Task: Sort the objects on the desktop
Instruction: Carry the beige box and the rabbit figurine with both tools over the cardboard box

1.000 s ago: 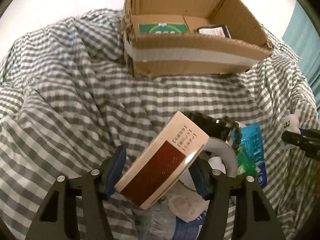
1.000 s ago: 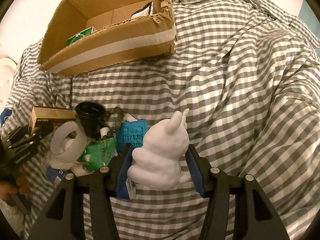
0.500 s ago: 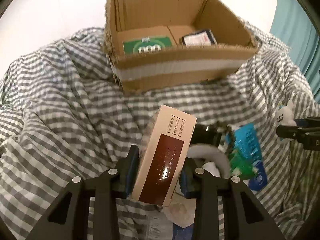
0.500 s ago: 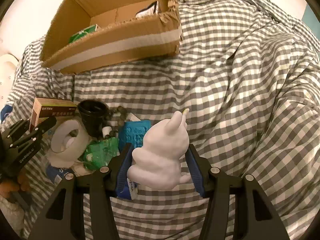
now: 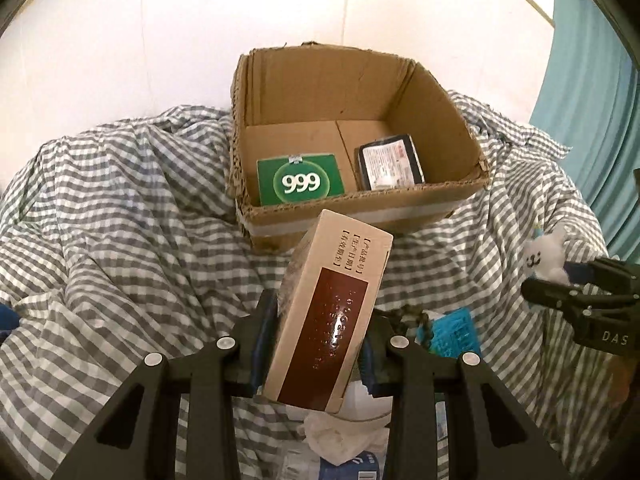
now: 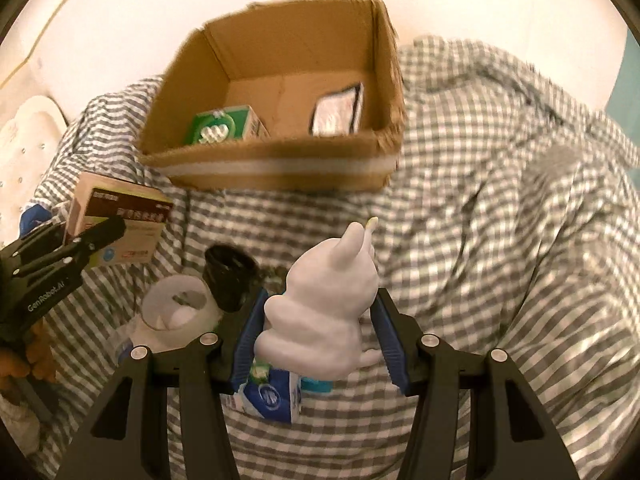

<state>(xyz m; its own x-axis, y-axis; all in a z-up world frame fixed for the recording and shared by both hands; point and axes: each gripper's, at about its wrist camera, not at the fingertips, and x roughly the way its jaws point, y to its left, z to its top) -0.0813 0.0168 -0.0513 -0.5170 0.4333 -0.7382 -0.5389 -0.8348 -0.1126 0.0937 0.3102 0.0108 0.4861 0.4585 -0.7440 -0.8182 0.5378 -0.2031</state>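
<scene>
My left gripper is shut on a beige and dark red carton, lifted above the checked cloth in front of the cardboard box. In the right wrist view the same carton shows at the left in that gripper. My right gripper is shut on a white cat figurine, held up before the box. From the left wrist view the figurine sits at the right edge. Inside the box lie a green pack and a black-edged packet.
Below the grippers lies a heap: a tape roll, a black cup, a dark bead string, blue packets and crumpled tissue. A checked cloth covers the surface. A teal curtain hangs at right.
The left gripper's jaws closed on the carton, turned it upright and lifted it. Both grippers rose, so the box's inside now shows more fully. The right gripper kept the figurine.
</scene>
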